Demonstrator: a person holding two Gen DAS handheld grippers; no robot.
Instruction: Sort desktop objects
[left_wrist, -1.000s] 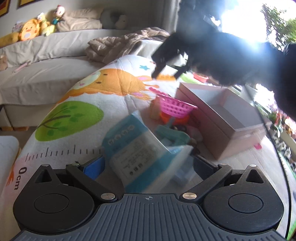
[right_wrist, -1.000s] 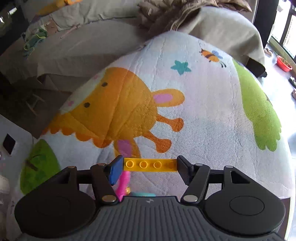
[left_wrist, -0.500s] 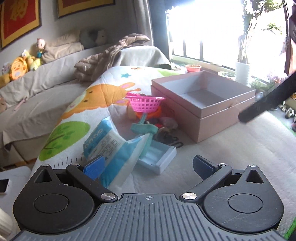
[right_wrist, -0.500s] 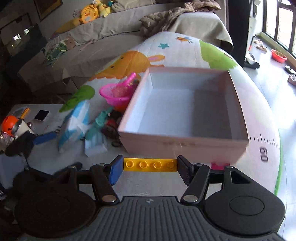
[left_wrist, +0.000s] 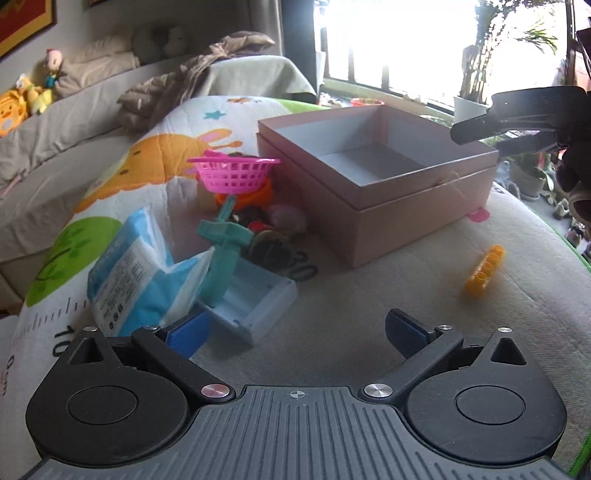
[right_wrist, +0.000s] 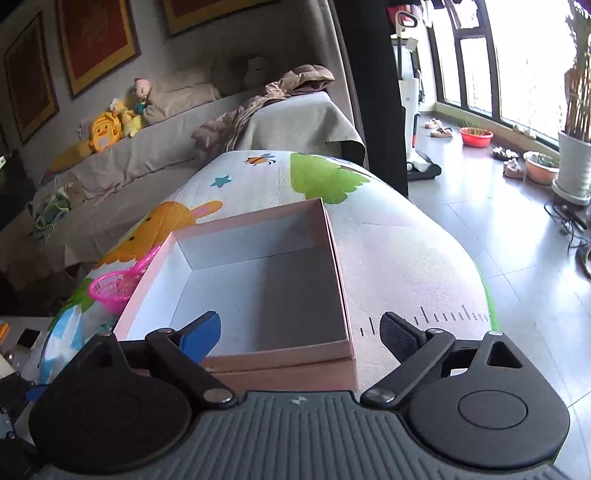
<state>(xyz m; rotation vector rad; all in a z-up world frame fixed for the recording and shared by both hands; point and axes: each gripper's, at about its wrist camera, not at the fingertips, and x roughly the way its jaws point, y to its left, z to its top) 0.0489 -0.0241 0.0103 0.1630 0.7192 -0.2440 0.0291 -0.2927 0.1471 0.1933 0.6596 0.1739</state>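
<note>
Both grippers open and empty, yellow brick lying outside the box

The left gripper (left_wrist: 295, 330) is held low over the table (left_wrist: 351, 306) with its fingers (left_wrist: 404, 330) spread wide and nothing between them; the right gripper (right_wrist: 299, 330) is likewise parted and empty, poised above the near rim of the pink box (right_wrist: 258, 280). The box interior is seen bare, while the yellow brick (left_wrist: 484, 271) lies on the mat just beside the box's near corner (apparently short of the intended container). The tissue pack (left_wrist: 136, 273), teal toy (left_wrist: 221, 251), pale blue tray (left_wrist: 255, 299) and pink basket (left_wrist: 234, 173) are left clustered to the box's left, presumably awaiting sorting. The left gripper seems placed for the nearest clutter.
</note>
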